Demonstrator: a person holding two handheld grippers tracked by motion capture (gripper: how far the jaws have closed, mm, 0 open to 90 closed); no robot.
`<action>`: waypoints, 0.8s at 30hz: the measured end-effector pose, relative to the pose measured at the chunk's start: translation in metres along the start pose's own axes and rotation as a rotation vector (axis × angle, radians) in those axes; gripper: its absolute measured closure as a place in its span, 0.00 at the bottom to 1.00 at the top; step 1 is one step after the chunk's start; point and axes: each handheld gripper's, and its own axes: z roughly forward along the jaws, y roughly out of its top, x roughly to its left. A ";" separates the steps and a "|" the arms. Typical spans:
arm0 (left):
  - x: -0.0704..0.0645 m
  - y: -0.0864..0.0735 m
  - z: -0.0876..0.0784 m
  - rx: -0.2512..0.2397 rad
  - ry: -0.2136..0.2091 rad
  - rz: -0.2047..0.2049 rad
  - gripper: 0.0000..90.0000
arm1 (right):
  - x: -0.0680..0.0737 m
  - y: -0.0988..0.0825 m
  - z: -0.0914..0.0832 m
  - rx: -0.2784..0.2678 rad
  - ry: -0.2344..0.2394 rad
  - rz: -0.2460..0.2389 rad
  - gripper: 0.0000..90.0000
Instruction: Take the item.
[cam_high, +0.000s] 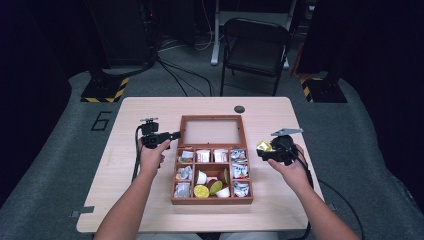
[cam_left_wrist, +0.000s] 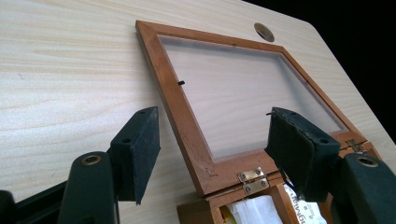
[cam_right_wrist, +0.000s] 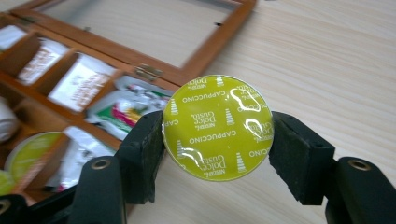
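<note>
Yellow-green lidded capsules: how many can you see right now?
3. One capsule is clamped in the right gripper beside the wooden box; two more lie in the box's middle compartment. Others may be hidden underneath.

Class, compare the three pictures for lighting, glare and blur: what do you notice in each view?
High view: dark room, lit table. Right gripper view: white glare streaks on the capsule's yellow-green foil lid, held sharp in the right gripper; the wooden box behind is blurred. Left gripper view: even light, frosted-looking lid pane.

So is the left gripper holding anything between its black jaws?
No, the left gripper stands open over the wooden box's hinged lid, nothing between its pads.
</note>
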 end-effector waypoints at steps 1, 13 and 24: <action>0.001 0.000 0.000 0.006 -0.001 0.008 0.38 | -0.004 -0.002 0.000 0.002 -0.009 0.024 0.41; 0.001 0.000 0.000 0.000 0.001 0.007 0.38 | -0.047 -0.028 0.009 0.032 -0.136 0.107 0.41; 0.003 -0.001 0.001 0.005 0.005 0.011 0.38 | -0.071 -0.048 0.021 0.075 -0.203 0.176 0.41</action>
